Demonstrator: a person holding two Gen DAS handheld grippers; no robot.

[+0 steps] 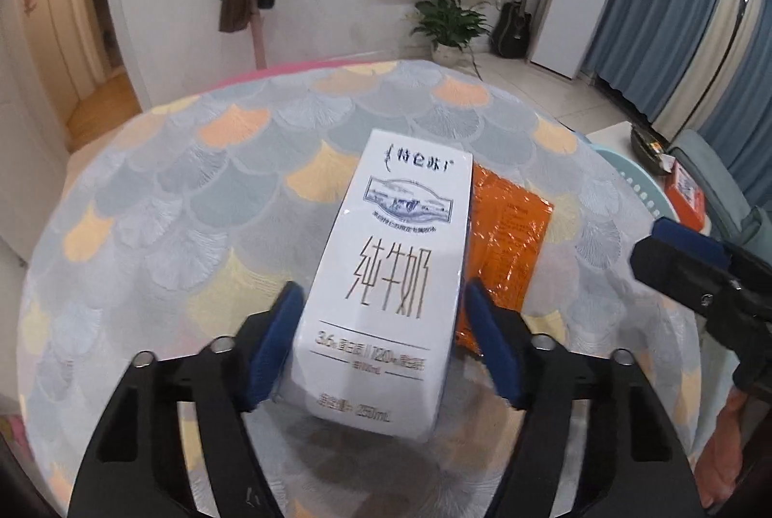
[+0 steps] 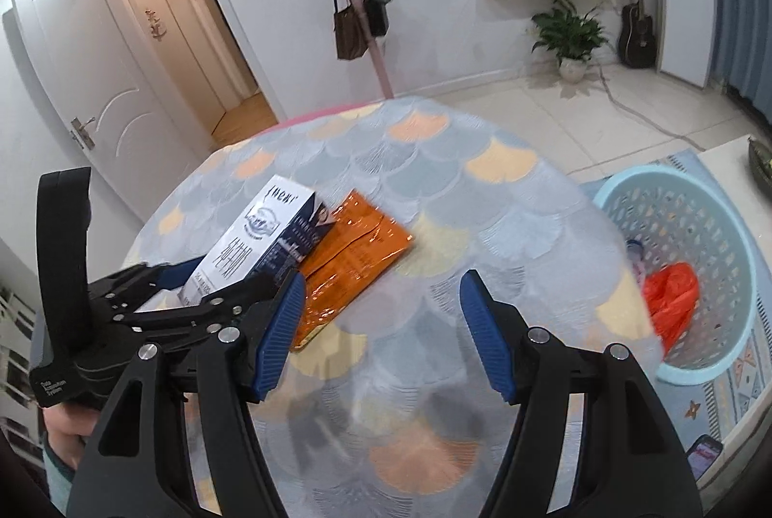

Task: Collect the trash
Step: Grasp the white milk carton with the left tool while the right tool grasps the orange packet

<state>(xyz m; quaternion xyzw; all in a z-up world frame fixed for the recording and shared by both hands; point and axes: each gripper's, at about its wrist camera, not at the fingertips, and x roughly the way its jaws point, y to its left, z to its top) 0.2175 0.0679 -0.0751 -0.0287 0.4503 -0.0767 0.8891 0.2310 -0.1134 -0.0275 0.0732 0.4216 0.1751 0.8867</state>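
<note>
White milk carton [image 1: 386, 277] pinched between blue pads of left claw [image 1: 381, 344], tilted up off the table [image 1: 169, 190] for carrying toward the blue basket [image 2: 723, 354]; right claw [image 2: 381, 334] spread, empty, poised near orange packet [image 2: 352, 257]

Even indoor light, strong fisheye bending, dark vignetted corners; foreground slightly blurred

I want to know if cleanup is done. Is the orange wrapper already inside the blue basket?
No, the orange wrapper lies on the table beside the milk carton, while the blue basket stands on the floor.
</note>
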